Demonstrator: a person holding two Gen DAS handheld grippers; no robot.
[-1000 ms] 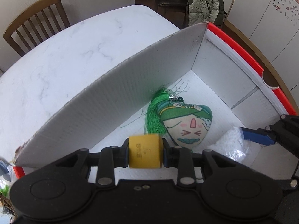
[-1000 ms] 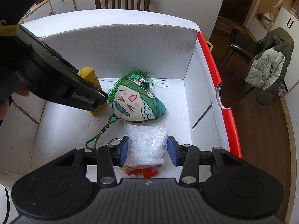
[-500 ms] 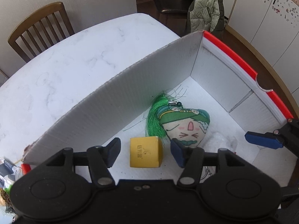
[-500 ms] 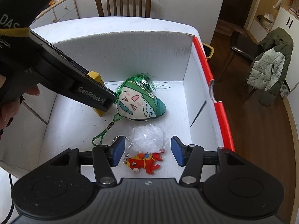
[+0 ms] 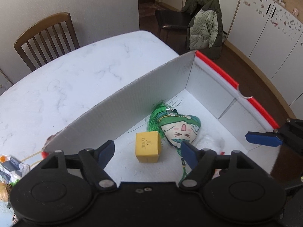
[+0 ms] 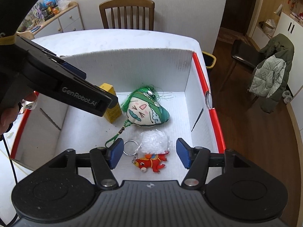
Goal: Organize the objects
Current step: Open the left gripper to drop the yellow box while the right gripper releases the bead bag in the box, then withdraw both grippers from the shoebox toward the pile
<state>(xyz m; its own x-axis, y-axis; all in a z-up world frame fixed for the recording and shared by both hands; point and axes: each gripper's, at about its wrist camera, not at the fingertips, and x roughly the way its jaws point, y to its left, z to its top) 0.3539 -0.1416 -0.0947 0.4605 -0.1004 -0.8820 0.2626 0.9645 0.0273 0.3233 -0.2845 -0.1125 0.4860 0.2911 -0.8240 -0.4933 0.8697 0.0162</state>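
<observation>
A white box with a red rim (image 5: 217, 69) (image 6: 200, 71) stands on the marble table. On its floor lie a yellow cube (image 5: 148, 146) (image 6: 111, 102), a green-tasselled cloth face charm (image 5: 180, 127) (image 6: 145, 111), a bag of white beads (image 6: 155, 142) and a red animal keychain (image 6: 150, 163). My left gripper (image 5: 147, 151) hovers open above the cube, holding nothing. My right gripper (image 6: 149, 152) hangs open over the bead bag and keychain, also bare. The left gripper's body (image 6: 56, 83) hides part of the cube in the right wrist view.
Wooden chairs (image 5: 45, 37) (image 6: 126, 13) stand at the table's far side. A dark chair with a green jacket (image 5: 202, 22) (image 6: 270, 71) is on the wooden floor to the right. Small packets (image 5: 11, 168) lie on the table left of the box.
My left gripper let go of the yellow cube, which now rests on the box floor. My right gripper released the bead bag. Both grippers rose and opened wider.
</observation>
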